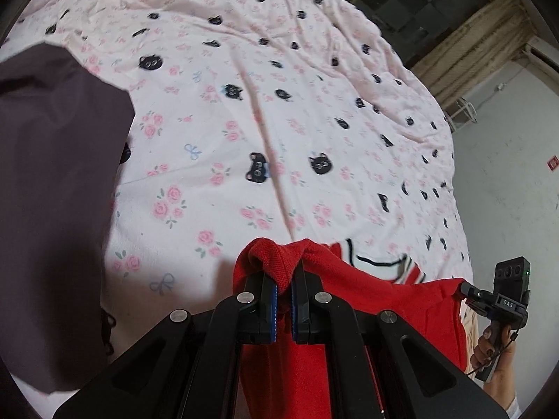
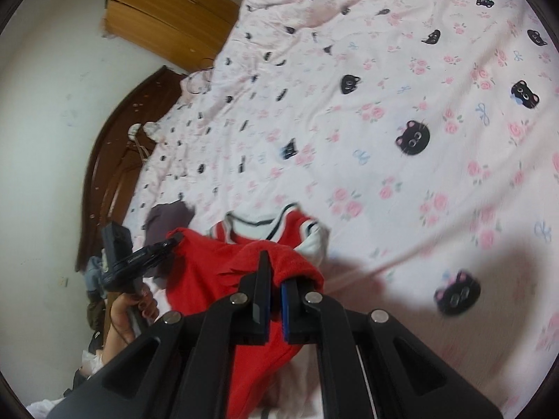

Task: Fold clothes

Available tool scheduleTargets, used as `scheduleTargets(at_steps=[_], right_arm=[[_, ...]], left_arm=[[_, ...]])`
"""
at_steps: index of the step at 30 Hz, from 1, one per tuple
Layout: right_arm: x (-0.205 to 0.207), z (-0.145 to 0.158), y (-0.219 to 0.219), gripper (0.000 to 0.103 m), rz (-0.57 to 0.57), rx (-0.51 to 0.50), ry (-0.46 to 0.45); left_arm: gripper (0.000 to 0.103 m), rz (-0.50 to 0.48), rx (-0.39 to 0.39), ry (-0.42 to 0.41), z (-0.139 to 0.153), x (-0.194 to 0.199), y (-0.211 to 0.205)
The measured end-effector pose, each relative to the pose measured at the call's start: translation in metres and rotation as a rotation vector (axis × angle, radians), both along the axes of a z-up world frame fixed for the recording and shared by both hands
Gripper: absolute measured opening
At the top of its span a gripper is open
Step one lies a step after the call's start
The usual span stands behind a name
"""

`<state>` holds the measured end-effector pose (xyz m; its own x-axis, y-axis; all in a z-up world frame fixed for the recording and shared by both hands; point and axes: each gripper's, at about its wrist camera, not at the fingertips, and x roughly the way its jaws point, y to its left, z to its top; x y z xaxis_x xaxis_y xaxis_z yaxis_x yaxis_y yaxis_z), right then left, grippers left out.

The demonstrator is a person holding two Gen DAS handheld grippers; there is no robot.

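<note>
I've got both grippers clamped on the red knit top (image 1: 349, 331), left gripper (image 1: 283, 279) and right gripper (image 2: 276, 284) each pinching a bunched corner. It hangs low in frame, striped white collar (image 1: 377, 262) showing, over the crinkly pink cat-print sheet (image 1: 279, 104).

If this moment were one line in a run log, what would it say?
stage: mid-fold | left gripper: shut on red knit garment | right gripper: shut on same garment | held above pink cat-print bedsheet | dark purple cloth beside
</note>
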<state>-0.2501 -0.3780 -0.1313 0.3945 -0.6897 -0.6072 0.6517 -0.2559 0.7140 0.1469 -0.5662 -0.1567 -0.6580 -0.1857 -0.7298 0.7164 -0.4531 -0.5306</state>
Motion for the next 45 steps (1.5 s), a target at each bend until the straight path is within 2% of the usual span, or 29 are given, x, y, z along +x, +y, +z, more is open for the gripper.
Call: scheduleTargets(at_steps=[5, 7, 10, 11, 12, 13, 14, 15, 17, 22, 25, 27, 32, 34, 37, 40, 42, 45], right_arm=[[-0.015, -0.016, -0.011, 0.008, -0.051, 0.061, 0.003], [-0.022, -0.032, -0.015, 0.008, -0.085, 0.117, -0.021], [-0.032, -0.055, -0.017, 0.012, -0.131, 0.158, -0.086], [-0.035, -0.059, -0.017, 0.017, -0.148, 0.154, -0.117], [-0.039, -0.062, -0.016, 0.032, -0.166, 0.148, -0.149], [-0.043, -0.065, -0.015, 0.04, -0.188, 0.132, -0.19], [-0.047, -0.067, -0.012, 0.053, -0.205, 0.111, -0.232], [-0.051, -0.067, -0.01, 0.06, -0.231, 0.089, -0.277], [-0.058, -0.066, -0.005, 0.062, -0.271, 0.067, -0.318], [-0.073, -0.047, 0.003, 0.063, -0.325, -0.016, -0.321], [-0.075, -0.03, 0.002, 0.064, -0.316, -0.017, -0.268], [-0.066, -0.023, -0.005, 0.064, -0.256, 0.003, -0.229], [-0.016, -0.022, -0.035, 0.064, -0.005, 0.064, -0.163], [0.01, -0.026, -0.05, 0.064, 0.105, 0.118, -0.122], [0.05, -0.034, -0.065, 0.064, 0.25, 0.217, -0.002], [0.073, -0.038, -0.082, 0.067, 0.307, 0.28, 0.116], [0.078, -0.038, -0.089, 0.067, 0.308, 0.299, 0.143], [0.08, -0.037, -0.096, 0.067, 0.304, 0.323, 0.16]], left_arm=[[0.006, 0.021, 0.052, -0.006, -0.021, -0.002, -0.012], [0.007, 0.049, 0.125, 0.002, -0.035, -0.002, -0.019], [0.008, 0.11, 0.246, 0.085, -0.049, 0.008, -0.028], [0.009, 0.131, 0.274, 0.125, -0.05, 0.012, -0.03], [0.012, 0.153, 0.291, 0.173, -0.05, 0.017, -0.031], [0.014, 0.175, 0.307, 0.221, -0.049, 0.022, -0.032], [0.021, 0.201, 0.331, 0.278, -0.049, 0.028, -0.034], [0.03, 0.23, 0.362, 0.338, -0.049, 0.033, -0.035], [0.034, 0.278, 0.357, 0.388, -0.043, 0.042, -0.037], [0.034, 0.272, 0.224, 0.412, -0.011, 0.046, -0.042], [0.034, 0.208, 0.173, 0.348, 0.004, 0.036, -0.038], [0.034, 0.102, 0.146, 0.267, 0.012, 0.019, -0.027], [0.035, -0.168, 0.112, 0.014, 0.008, -0.033, 0.019], [0.035, -0.229, 0.058, -0.111, 0.003, -0.049, 0.037], [0.035, -0.29, -0.038, -0.277, -0.003, -0.069, 0.06], [0.035, -0.302, -0.078, -0.355, -0.01, -0.082, 0.063], [0.035, -0.301, -0.103, -0.379, -0.009, -0.094, 0.059], [0.035, -0.282, -0.112, -0.364, -0.001, -0.108, 0.05]])
